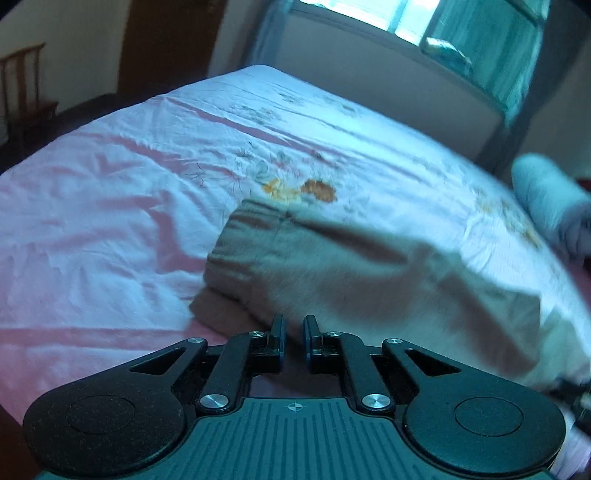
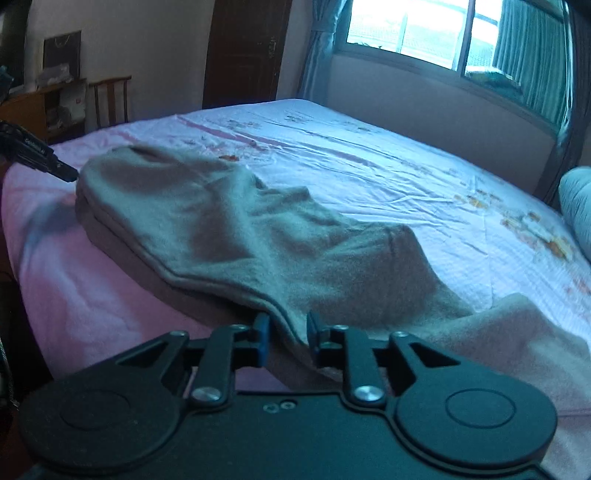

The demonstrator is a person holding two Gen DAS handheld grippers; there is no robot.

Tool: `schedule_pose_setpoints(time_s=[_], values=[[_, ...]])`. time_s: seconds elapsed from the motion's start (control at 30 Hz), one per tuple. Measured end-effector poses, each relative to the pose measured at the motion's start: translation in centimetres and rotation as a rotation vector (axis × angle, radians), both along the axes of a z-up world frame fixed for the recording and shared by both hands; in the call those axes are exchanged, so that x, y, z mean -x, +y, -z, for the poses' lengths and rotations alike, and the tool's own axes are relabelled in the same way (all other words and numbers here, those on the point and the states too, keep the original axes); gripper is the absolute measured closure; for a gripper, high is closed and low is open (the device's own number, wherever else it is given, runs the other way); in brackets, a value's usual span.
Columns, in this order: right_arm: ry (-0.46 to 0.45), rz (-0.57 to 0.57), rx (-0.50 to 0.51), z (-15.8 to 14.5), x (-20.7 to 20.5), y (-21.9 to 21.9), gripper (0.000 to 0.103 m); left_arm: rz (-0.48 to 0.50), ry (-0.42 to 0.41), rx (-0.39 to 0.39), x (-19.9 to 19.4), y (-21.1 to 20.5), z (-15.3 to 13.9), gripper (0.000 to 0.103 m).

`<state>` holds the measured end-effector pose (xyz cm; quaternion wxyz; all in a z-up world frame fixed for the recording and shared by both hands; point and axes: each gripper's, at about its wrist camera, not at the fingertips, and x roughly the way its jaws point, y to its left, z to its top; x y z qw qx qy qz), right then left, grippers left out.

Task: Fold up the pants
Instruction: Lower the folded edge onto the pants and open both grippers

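The grey-brown pants [image 2: 236, 236] lie along the near edge of the bed [image 2: 369, 162], on a pink and white sheet with flower prints, stretched from far left to near right in the right wrist view, their layers stacked so a doubled hem edge runs along the near side. The right tongs [image 2: 286, 334] sit at that near edge: the cloth's hem passes between the two blue-padded fingers [image 2: 263, 334], which stand a little apart with fabric in the gap, so they look to be gripping the pants, though the pads are not seen pressed tight. At the far left end of the garment, the left tongs [image 2: 64, 171] show as a dark tip touching or just beside the cloth's edge; whether that tip holds fabric cannot be told from this view. In the left wrist view the pants [image 1: 332, 266] are blurred, lying just ahead and to the right of the left tongs [image 1: 294, 341], whose fingers stand narrowly apart with only pink sheet visible low between them, while the folded end of the garment lies right at their tips; no cloth is clearly pinched. A pale rolled pillow [image 1: 546, 195] rests at the right edge of the bed. Beyond the bed are a window [image 2: 413, 29] with curtains, a dark door [image 2: 243, 51] and a wooden chair [image 2: 110, 99] by the far left wall.
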<state>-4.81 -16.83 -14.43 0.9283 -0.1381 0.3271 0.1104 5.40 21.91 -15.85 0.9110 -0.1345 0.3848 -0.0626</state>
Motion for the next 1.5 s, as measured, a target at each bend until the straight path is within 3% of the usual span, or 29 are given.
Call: schedule_pose_setpoints(time_s=[0.07,0.23,0.33,0.4,0.6,0.63,0.67,0.77,0.97,1.13,1.27,1.4,1.5], values=[[0.008,0.012,-0.039,-0.4,0.2,-0.4,0.087,-0.048,0.031,0.003,-0.3,-0.1,0.0,0.094],[0.029,0.099,-0.177,-1.2,1.1,-2.3,0.082,-0.188,0.11,0.132,-0.6,1.4,1.2,0.091],[0.047,0.154,-0.267,-1.5,1.5,-3.9,0.079,-0.198,0.15,0.236,-1.4,1.6,2.3,0.073],[0.072,0.182,-0.332,-1.4,1.3,-4.7,0.076,-0.213,0.174,0.313,-2.0,1.4,3.1,0.056],[0.145,0.238,-0.548,-0.7,0.8,-6.7,0.069,-0.324,0.186,0.458,-3.1,1.3,5.6,0.057],[0.158,0.246,-0.579,-0.6,0.8,-6.9,0.069,-0.329,0.169,0.445,-3.0,1.1,5.7,0.064],[0.175,0.253,-0.61,-0.4,0.7,-7.2,0.069,-0.319,0.158,0.421,-3.0,0.7,5.6,0.084],[0.215,0.285,-0.695,0.2,0.6,-7.8,0.069,-0.298,0.128,0.384,-2.6,0.1,5.1,0.091],[0.299,0.302,-0.848,1.5,-0.1,-7.7,0.068,-0.237,0.069,0.302,-1.3,-0.2,2.8,0.092],[0.362,0.295,-0.962,2.9,-1.6,-6.7,0.068,-0.248,0.131,0.304,-1.1,1.2,5.2,0.092],[0.368,0.343,-0.987,3.4,-2.9,-6.5,0.068,-0.234,0.126,0.282,-1.3,1.1,5.1,0.092],[0.319,0.379,-1.076,3.2,-3.2,-7.4,0.069,-0.218,0.132,0.27,-1.5,1.2,5.4,0.092],[0.338,0.428,-1.162,3.9,-3.5,-8.2,0.068,-0.218,0.14,0.267,-1.7,1.1,5.7,0.092]])
